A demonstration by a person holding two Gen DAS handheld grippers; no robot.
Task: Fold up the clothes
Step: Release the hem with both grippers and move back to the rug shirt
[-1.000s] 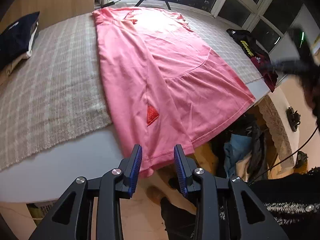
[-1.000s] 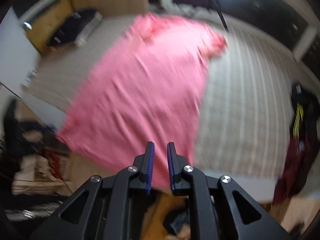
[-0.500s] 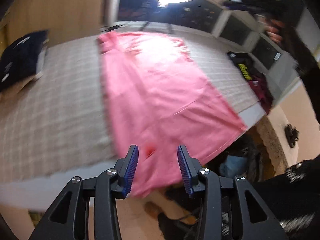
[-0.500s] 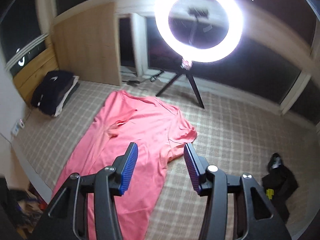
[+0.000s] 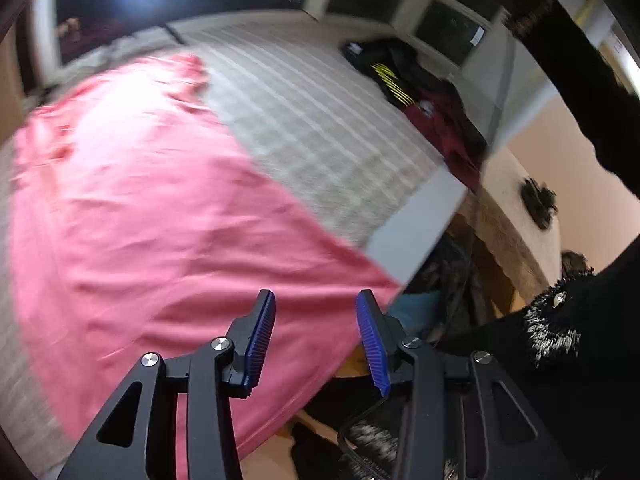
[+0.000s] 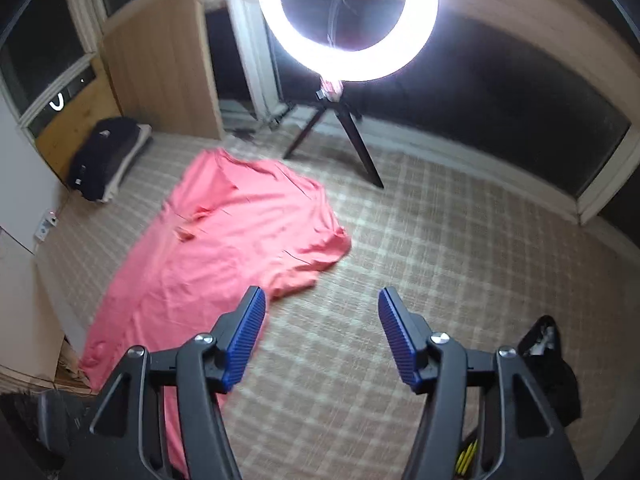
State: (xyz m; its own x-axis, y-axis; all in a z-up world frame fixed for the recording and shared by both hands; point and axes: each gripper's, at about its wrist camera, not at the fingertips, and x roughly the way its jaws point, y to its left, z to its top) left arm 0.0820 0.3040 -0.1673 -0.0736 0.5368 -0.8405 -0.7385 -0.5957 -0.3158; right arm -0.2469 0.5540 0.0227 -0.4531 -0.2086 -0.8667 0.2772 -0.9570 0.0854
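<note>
A home room at night: a checked blanket [image 6: 420, 264] covers a raised platform by dark windows [image 6: 500, 112], a ring light [image 6: 347, 20] stands on a tripod, wood panelling [image 6: 160, 68] lines the wall, folded clothes [image 6: 106, 156] are stacked far left.

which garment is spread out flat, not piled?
The pink T-shirt, spread across the checked blanket. The dark folded stack sits far left; the black-and-maroon heap is bunched at the right edge.

Pink shirt [image 6: 224, 248], spread flat, partly folded
</note>
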